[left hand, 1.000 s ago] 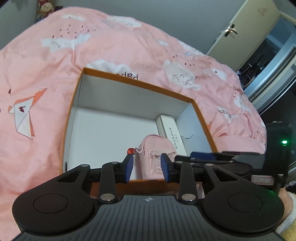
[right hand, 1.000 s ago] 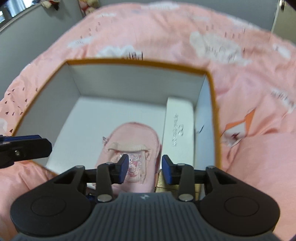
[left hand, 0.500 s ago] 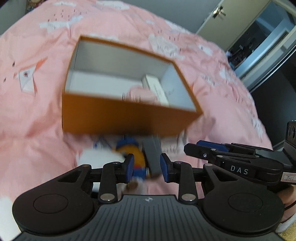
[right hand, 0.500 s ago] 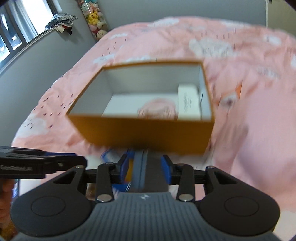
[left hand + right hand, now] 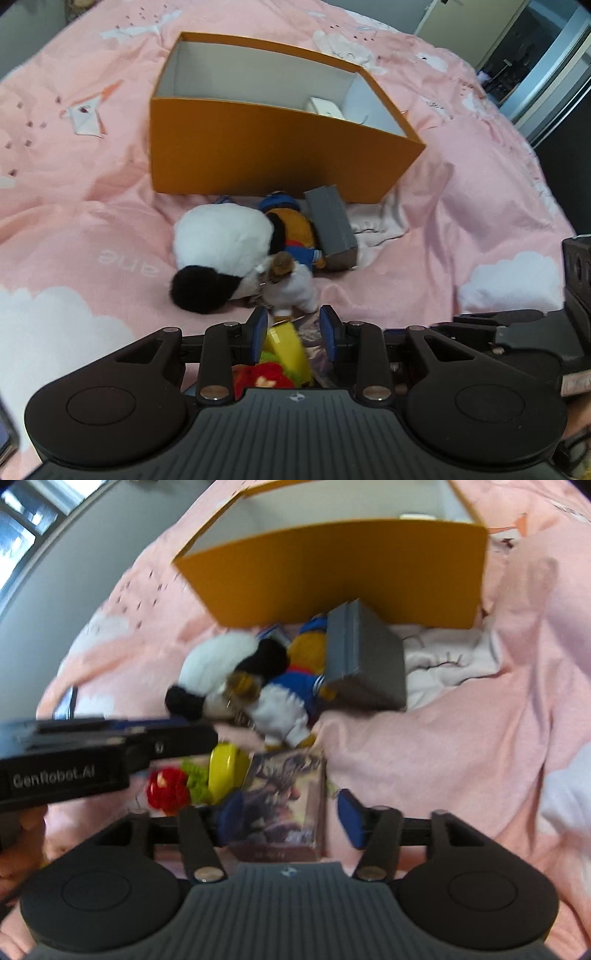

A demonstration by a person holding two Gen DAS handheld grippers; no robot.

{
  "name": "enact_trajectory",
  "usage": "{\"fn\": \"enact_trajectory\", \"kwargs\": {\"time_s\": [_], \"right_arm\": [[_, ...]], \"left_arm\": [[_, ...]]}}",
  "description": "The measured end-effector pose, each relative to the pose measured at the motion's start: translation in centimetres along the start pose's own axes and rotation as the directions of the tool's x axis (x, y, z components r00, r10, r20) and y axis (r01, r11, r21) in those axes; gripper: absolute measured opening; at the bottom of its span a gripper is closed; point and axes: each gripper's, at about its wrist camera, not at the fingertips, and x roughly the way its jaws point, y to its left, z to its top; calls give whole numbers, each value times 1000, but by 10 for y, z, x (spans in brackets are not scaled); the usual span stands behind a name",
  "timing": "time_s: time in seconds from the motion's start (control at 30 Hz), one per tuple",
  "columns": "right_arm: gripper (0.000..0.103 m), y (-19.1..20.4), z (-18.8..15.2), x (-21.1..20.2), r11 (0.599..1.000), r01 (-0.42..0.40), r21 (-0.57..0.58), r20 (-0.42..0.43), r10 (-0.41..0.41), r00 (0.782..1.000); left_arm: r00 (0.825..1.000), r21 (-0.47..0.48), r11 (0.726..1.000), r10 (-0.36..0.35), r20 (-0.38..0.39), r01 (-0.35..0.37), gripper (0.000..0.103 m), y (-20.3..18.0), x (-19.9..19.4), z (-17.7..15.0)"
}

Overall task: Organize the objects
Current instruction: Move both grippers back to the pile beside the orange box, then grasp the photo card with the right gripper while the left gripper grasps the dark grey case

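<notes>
An orange box (image 5: pixel 258 147) (image 5: pixel 332 572) with a white inside stands on the pink bed; a white carton (image 5: pixel 325 107) shows inside it. In front of it lie a white-and-black plush (image 5: pixel 221 251) (image 5: pixel 214 675), a duck plush in blue and white (image 5: pixel 291 236) (image 5: pixel 284 698), a grey box (image 5: pixel 332 229) (image 5: pixel 362 661), a yellow toy (image 5: pixel 286 350) (image 5: pixel 225 771), a red and green toy (image 5: pixel 170 786) and a printed card pack (image 5: pixel 284 805). My left gripper (image 5: pixel 293 332) is open above the yellow toy. My right gripper (image 5: pixel 288 819) is open, its jaws either side of the card pack.
The pink bedcover (image 5: pixel 74 184) with white clouds lies rumpled all around. A white cloth (image 5: pixel 450 657) lies right of the grey box. An open doorway (image 5: pixel 535 48) is at the far right. The left gripper's body (image 5: pixel 74 760) crosses the right wrist view.
Both grippers have pulled back out of the orange box and lowered over the pile in front of it. The right gripper's jaws have spread wider around the card pack.
</notes>
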Motion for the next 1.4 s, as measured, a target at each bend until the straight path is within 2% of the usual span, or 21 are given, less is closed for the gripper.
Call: {"fn": "enact_trajectory", "kwargs": {"time_s": [0.07,0.2,0.37,0.5,0.53,0.57,0.63,0.67,0.73,0.83,0.87,0.9,0.97,1.13,1.33,1.4], "right_arm": [[63,8,-2,3,998,27,-51,-15,-28,999],[64,15,-2,11,993,49,-110,-32,-53,998],[61,15,0,23,993,32,-116,-71,-41,997],[60,16,-1,22,992,38,-123,-62,-46,997],[48,17,-2,19,990,47,-131,-55,-54,997],[18,19,-2,15,985,95,-142,-29,-100,995],[1,17,-1,2,980,137,-144,17,-136,991],[1,13,0,-4,983,132,-129,28,-130,991],[3,7,1,-8,988,119,-99,24,-117,993],[15,5,2,-2,993,86,-77,-10,-87,996],[33,7,2,1,993,83,-79,-15,-84,996],[42,9,3,3,993,77,-90,-25,-79,997],[50,15,4,10,991,60,-117,-50,-66,997],[56,27,7,25,981,84,-175,-87,-101,991],[57,19,15,39,989,63,-137,-119,-79,990],[55,19,14,38,989,57,-136,-117,-73,990]], "left_arm": [[1000,4,1000,29,5,-29,35,-1,-2,-4],[1000,-5,1000,23,7,-23,35,3,-2,-8],[1000,-8,1000,9,-4,-9,35,6,2,-9],[1000,-18,1000,-12,-6,12,35,9,3,-9],[1000,-19,1000,-17,-4,17,35,9,2,-9],[1000,-19,1000,-22,1,22,35,9,1,-9],[999,-18,999,-37,11,37,35,10,0,-8],[999,-17,999,-48,13,48,35,9,0,-7],[998,-12,998,-61,8,61,35,8,1,-6],[998,-4,998,-61,4,61,35,7,2,-5],[998,-6,998,-59,5,59,35,8,2,-6],[998,-11,998,-57,6,57,35,10,1,-6],[998,-22,998,-55,10,55,35,14,0,-6],[998,-36,998,-60,14,60,35,20,1,-6],[997,-42,996,-73,7,74,35,24,4,-5],[997,-43,996,-79,3,79,35,25,5,-5]]}}
